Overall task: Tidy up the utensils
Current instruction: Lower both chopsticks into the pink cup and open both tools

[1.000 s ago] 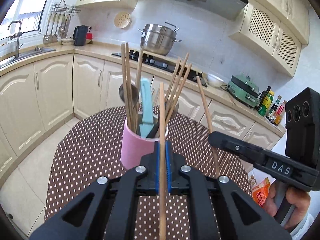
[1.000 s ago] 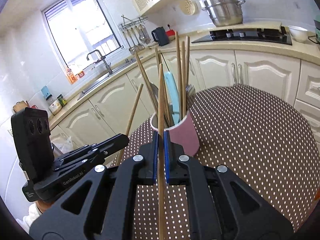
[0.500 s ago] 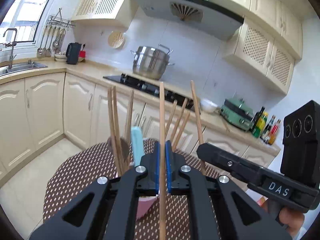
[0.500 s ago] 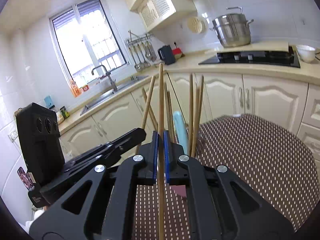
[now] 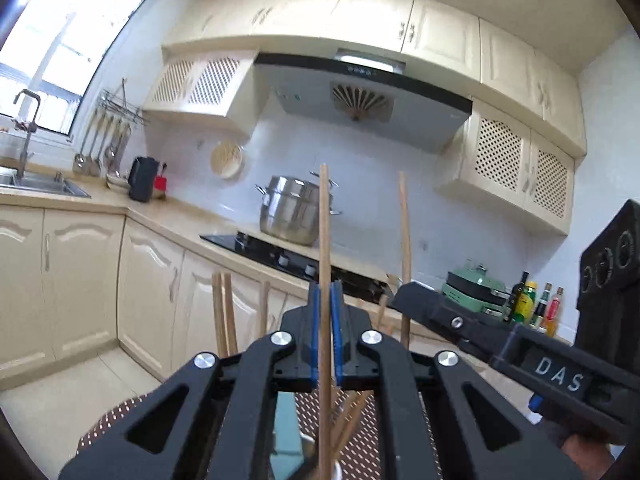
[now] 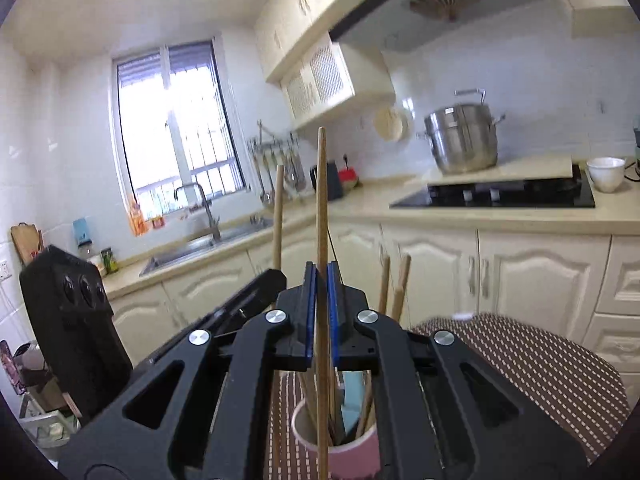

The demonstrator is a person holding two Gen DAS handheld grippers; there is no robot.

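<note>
Right wrist view showed both grippers, right [image 6: 321, 312] and left [image 5: 325, 332], each pinching a chopstick [image 6: 321, 200] above the cup [image 6: 340, 450]. Judging by this, dropping them in came next, tips lowered inside its rim.

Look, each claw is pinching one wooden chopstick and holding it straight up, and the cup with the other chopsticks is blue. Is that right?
Nearly. The left claw and the right claw do each pinch one upright chopstick, but the cup is pink, not blue. The right wrist view shows it; only the flat utensil standing inside it is light blue.
</note>
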